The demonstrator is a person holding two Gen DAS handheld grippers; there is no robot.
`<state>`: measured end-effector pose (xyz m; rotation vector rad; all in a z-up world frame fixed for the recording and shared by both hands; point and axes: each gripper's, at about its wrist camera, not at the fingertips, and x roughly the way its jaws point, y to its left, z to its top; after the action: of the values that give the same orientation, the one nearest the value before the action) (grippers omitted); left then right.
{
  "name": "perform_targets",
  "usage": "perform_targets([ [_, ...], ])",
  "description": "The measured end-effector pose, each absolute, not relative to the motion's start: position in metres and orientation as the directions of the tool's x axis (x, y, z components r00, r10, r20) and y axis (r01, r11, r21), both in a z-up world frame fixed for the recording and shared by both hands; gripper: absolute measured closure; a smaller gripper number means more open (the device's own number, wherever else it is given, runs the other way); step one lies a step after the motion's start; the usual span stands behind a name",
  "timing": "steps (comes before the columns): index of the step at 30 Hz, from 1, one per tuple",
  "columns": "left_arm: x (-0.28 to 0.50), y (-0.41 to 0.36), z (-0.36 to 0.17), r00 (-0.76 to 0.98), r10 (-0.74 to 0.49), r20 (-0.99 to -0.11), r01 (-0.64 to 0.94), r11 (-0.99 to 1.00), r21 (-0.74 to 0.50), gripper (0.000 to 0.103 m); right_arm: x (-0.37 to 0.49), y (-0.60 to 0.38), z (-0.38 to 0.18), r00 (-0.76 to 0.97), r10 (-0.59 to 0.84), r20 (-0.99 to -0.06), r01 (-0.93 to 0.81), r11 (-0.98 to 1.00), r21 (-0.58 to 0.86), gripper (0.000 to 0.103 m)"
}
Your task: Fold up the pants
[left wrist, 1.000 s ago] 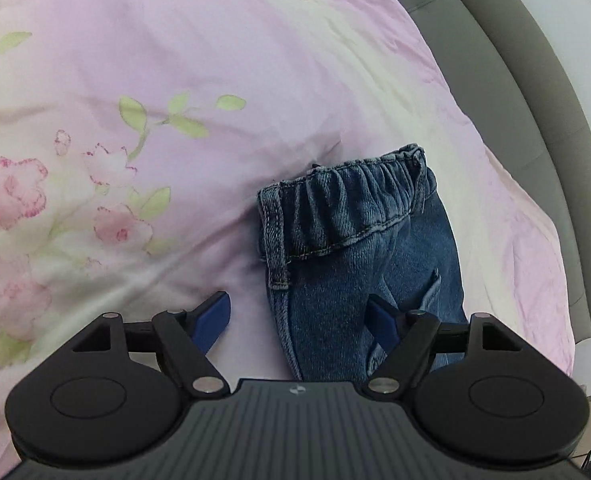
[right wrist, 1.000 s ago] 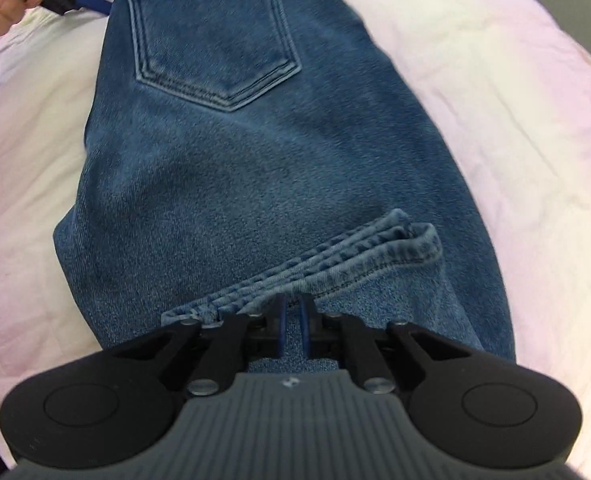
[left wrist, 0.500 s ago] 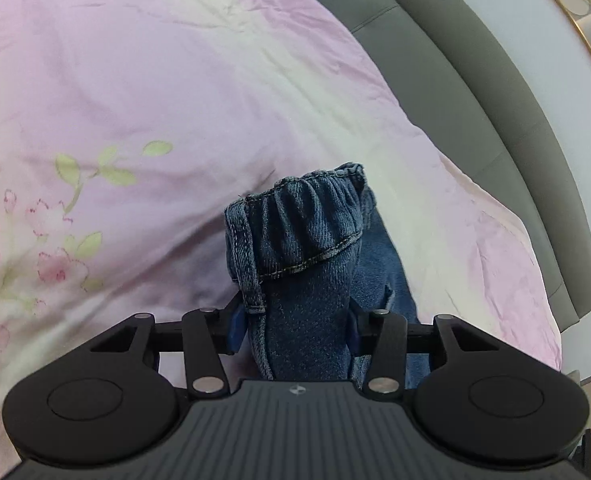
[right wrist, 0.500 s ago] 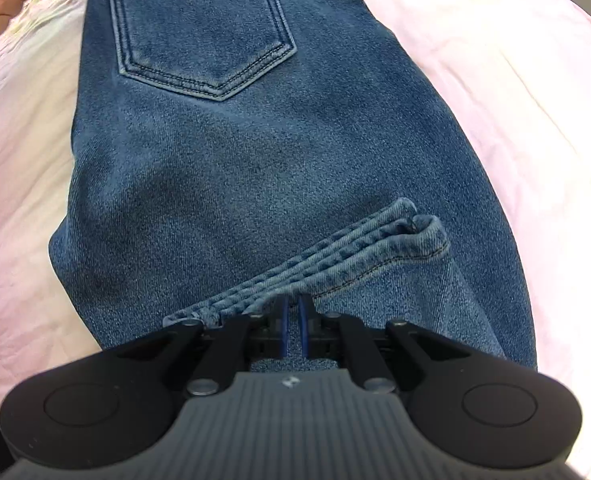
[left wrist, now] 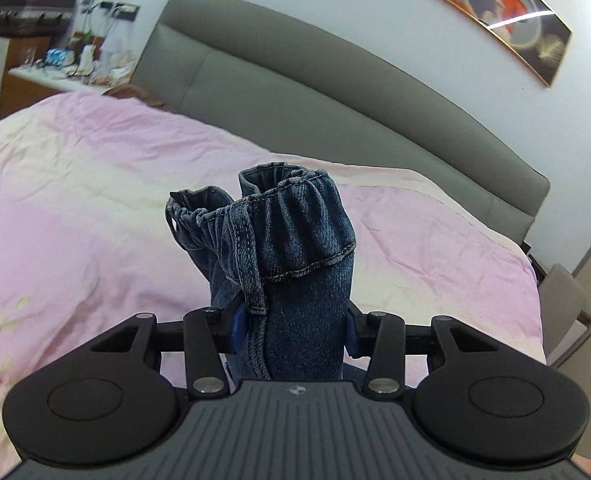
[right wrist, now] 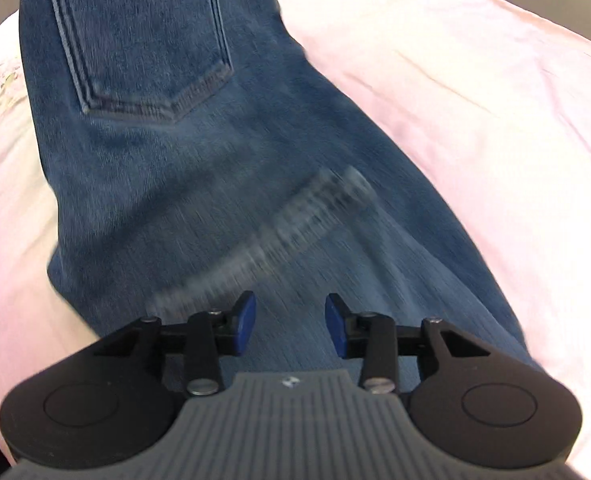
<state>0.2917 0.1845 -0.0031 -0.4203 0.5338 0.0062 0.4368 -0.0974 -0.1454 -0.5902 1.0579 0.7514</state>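
The blue denim pants [right wrist: 183,152] lie on the pink bed cover, back pocket [right wrist: 143,40] up, with the leg hems [right wrist: 295,216] folded over the thighs; the hems are blurred. My left gripper [left wrist: 293,326] is shut on the elastic waistband end of the pants [left wrist: 291,240] and holds it raised above the bed, bunched between the blue pads. My right gripper [right wrist: 289,320] is open and empty, just above the folded leg fabric, behind the hems.
The pink floral bed cover [left wrist: 75,200] spreads all around. A grey padded headboard [left wrist: 335,92] stands behind, with a framed picture [left wrist: 495,12] on the wall. A cluttered side table [left wrist: 55,68] is at the far left.
My left gripper has closed on the waistband and lifted it, tilting up toward the headboard. My right gripper has opened and let go of the leg hems, which now lie on the pants.
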Motion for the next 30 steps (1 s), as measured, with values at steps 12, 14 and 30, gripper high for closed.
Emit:
perform_targets([
  [12,0.31,-0.038,0.007,0.823,-0.183,-0.538,0.209,0.978,-0.013,0.052,0.382,-0.268,-0.126,0.389,0.255,-0.885,-0.629,0.775,-0.054,0.068],
  [14,0.315,-0.07,-0.008,0.795,-0.204,-0.571,0.264,0.964,0.023,0.053,0.376,-0.288,-0.126,0.394,0.259,-0.882,-0.617,0.785,-0.045,0.068],
  [30,0.3,-0.22,-0.151,0.625,-0.136,-0.769,0.52,0.807,0.28,0.047,0.35,-0.364,-0.16,0.359,0.306,-0.882,-0.537,0.841,0.073,0.068],
])
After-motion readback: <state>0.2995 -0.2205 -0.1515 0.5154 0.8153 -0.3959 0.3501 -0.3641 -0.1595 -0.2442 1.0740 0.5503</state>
